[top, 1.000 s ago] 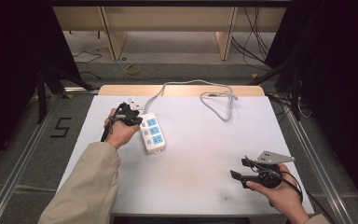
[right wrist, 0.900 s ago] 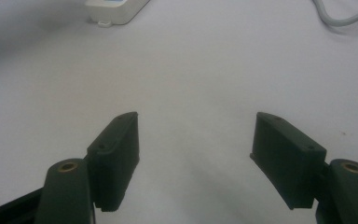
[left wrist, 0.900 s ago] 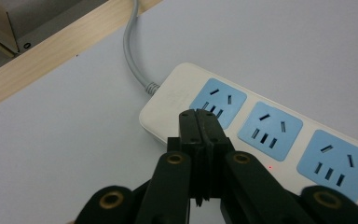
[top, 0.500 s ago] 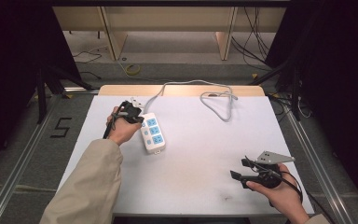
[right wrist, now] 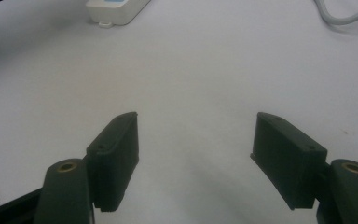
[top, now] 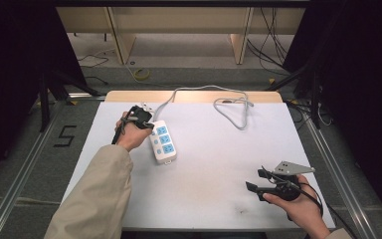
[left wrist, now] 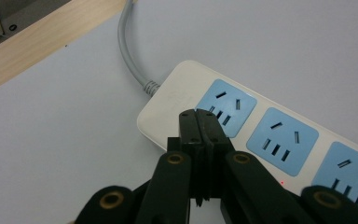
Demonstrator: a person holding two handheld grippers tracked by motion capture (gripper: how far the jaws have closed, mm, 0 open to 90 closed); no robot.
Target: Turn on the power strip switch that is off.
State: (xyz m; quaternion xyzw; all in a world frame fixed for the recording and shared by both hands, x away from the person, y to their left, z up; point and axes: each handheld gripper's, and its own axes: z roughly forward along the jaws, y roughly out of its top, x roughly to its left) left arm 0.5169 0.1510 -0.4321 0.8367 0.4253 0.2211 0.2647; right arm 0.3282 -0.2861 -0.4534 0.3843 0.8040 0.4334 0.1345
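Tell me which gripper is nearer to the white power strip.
Left. The left gripper, jaws closed, sits over the cord end of the power strip; the right gripper, open, is far off near the table's front right corner.

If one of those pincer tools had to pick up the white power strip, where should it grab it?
Probably across the narrow width of the power strip, from above, near its middle. It lies flat on the table, so only its long side edges offer two parallel faces. The open right hand-held gripper looks better placed for that than the left hand-held gripper, whose jaws are shut over the cord end.
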